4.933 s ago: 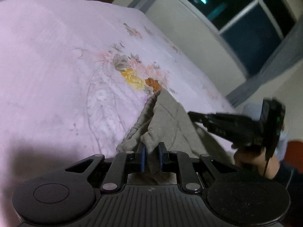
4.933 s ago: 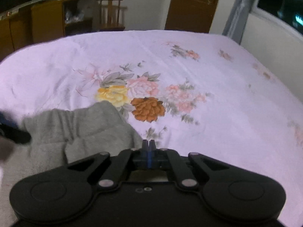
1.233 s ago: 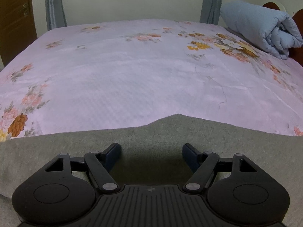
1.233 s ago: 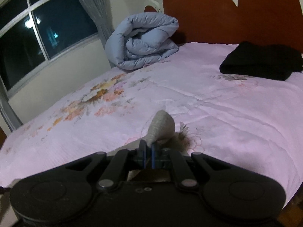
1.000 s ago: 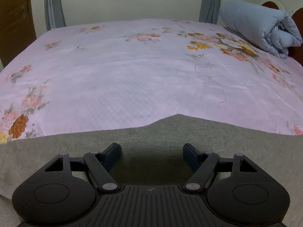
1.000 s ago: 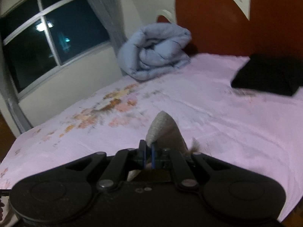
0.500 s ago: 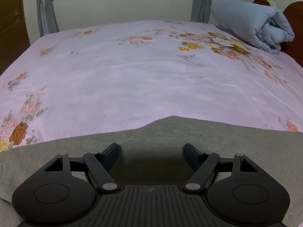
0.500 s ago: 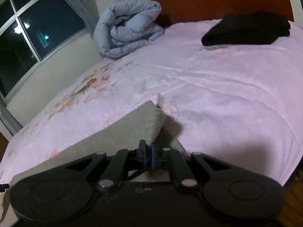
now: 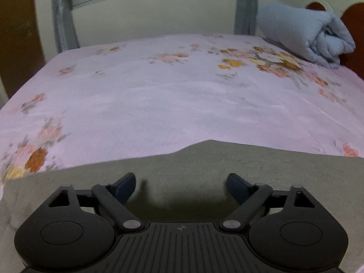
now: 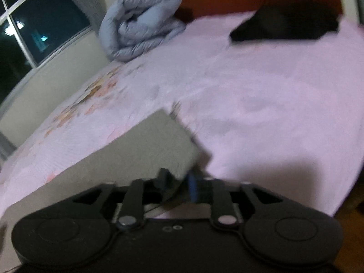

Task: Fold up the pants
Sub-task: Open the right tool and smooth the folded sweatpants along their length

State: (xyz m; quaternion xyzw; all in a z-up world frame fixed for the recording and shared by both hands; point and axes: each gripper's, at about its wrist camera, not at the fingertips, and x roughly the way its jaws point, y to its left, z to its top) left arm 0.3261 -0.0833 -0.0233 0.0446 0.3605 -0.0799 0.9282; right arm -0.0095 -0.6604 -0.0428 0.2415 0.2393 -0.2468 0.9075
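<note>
pants: grey pants (image 9: 204,166) lie flat on the pink floral bedspread (image 9: 159,95), along its near edge; in the right wrist view one end (image 10: 159,141) lies squared off near the bed's corner.
left gripper: left gripper (image 9: 180,185) hovers over the middle of the cloth, jaws spread wide, nothing between them. Likely freed so it can take a new hold.
right gripper: right gripper (image 10: 177,179) sits at the near corner of that end, fingers parted with cloth edge between them. View blurred; cannot tell whether they are pinching it or have let go.
placement: garment spread flat and straight, probably so the first fold lands with edges matched.
step, judged: laying out about finished; folding not begun.
surroundings: rolled blue duvet (image 10: 141,20) and black clothes (image 10: 284,25) by the headboard, well apart from the pants.
risk: a snagged corner could drag the end out of square.
</note>
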